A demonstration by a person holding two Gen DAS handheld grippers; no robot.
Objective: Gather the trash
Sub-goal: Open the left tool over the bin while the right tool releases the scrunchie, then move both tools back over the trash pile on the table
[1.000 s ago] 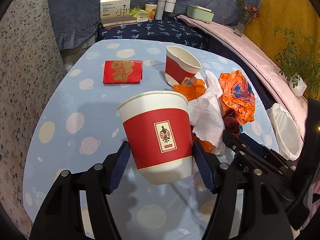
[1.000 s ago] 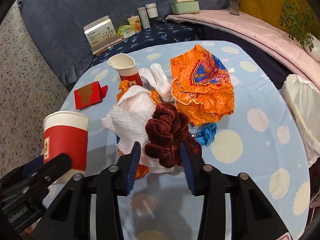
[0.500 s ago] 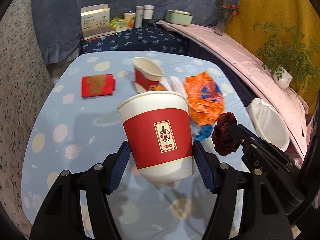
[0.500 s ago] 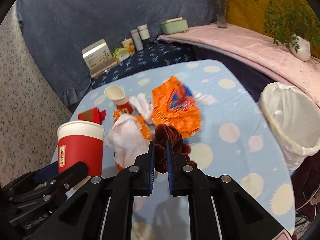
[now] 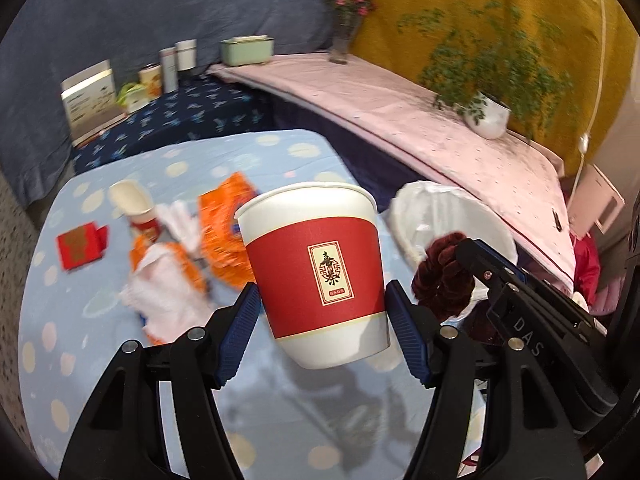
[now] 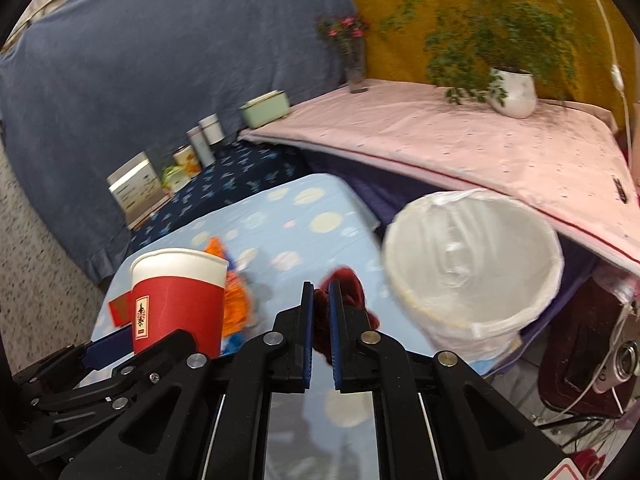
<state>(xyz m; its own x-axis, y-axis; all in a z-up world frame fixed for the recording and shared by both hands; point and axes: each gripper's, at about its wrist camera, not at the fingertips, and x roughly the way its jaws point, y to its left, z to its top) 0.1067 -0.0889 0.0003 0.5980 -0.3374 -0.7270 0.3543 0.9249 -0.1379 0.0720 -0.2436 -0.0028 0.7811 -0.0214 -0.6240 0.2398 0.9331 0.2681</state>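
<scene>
Cups number two: one red-banded cup [image 5: 316, 272] gripped upright in the left claw [image 5: 320, 320], lifted off the counter [image 5: 280, 152], and a second cup [image 5: 134, 208] standing on the counter beyond it. One dark red scrunchie [image 6: 344, 284], plush and crumpled, is pinched in the right claw [image 6: 320, 320], whose pads are clenched nearly together, just beside the bin [image 6: 472, 264]. The bin, lined with a white bag, stands off the counter's edge. Left of the held cup lie one orange bag [image 5: 228, 216], white tissue [image 5: 168, 284] and a red packet [image 5: 80, 244]. Blue spotted cloth covers the counter; behind are a pink-covered ledge [image 5: 400, 108], one potted plant [image 5: 486, 114] and a vase [image 5: 344, 40].
</scene>
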